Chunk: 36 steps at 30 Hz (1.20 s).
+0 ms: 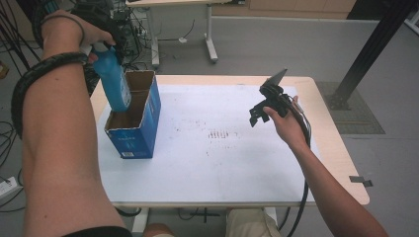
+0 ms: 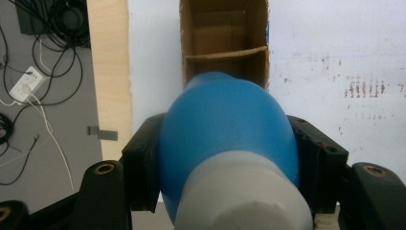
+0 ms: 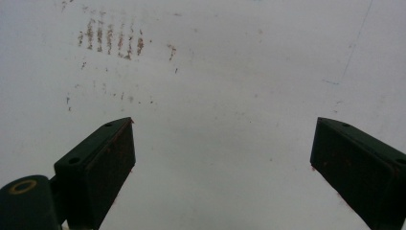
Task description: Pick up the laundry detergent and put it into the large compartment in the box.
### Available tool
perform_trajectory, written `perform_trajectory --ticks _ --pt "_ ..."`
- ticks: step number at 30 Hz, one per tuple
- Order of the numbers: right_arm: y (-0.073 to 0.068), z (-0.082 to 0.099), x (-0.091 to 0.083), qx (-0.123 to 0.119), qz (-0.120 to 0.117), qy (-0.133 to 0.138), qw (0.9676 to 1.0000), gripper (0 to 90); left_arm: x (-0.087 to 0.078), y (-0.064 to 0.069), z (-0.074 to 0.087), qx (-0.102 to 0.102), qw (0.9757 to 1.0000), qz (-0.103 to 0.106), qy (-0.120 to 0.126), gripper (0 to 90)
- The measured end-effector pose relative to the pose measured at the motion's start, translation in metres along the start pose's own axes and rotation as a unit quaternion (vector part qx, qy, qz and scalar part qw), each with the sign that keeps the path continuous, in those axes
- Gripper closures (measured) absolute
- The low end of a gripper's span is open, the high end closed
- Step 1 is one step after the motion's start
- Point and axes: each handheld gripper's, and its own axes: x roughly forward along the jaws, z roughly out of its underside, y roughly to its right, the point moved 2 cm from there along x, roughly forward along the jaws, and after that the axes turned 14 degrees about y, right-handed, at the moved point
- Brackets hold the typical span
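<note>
**Blue bottle going into the box**

In the upper left of the high view, the left gripper [image 1: 104, 49] is holding a blue bottle [image 1: 114, 81] by its top end, just under the white cap [image 2: 242, 191]. Its jaws are squeezing tight on both sides of the bottle, so it is not slipping. The bottle is hanging tilted with its bottom end dipping into the open top of the blue cardboard box [image 1: 143, 126]. The box is standing at the left side of the white table [image 1: 222, 163], with its open side facing up, so things can drop in from above. In the left gripper view, a cardboard wall [image 2: 225, 52] is splitting the inside of the box into two parts. I think the bottle is heading for the nearer part.

At the right of the high view, the right gripper [image 1: 262, 111] is waiting over the table. Its jaws are standing wide apart and holding nothing
</note>
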Motion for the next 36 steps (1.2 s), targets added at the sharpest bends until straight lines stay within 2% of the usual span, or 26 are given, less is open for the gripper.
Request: perform_trajectory --ticks 22,36 --pt "-0.007 0.002 0.001 -0.005 -0.001 0.000 1.0000 7.9 0.022 0.002 0.009 0.008 0.9998 0.015 -0.006 37.4" --pt "-0.011 0.001 0.004 -0.007 0.002 -0.004 1.0000 7.9 0.067 0.002 0.019 0.010 0.9995 0.017 -0.023 37.4"
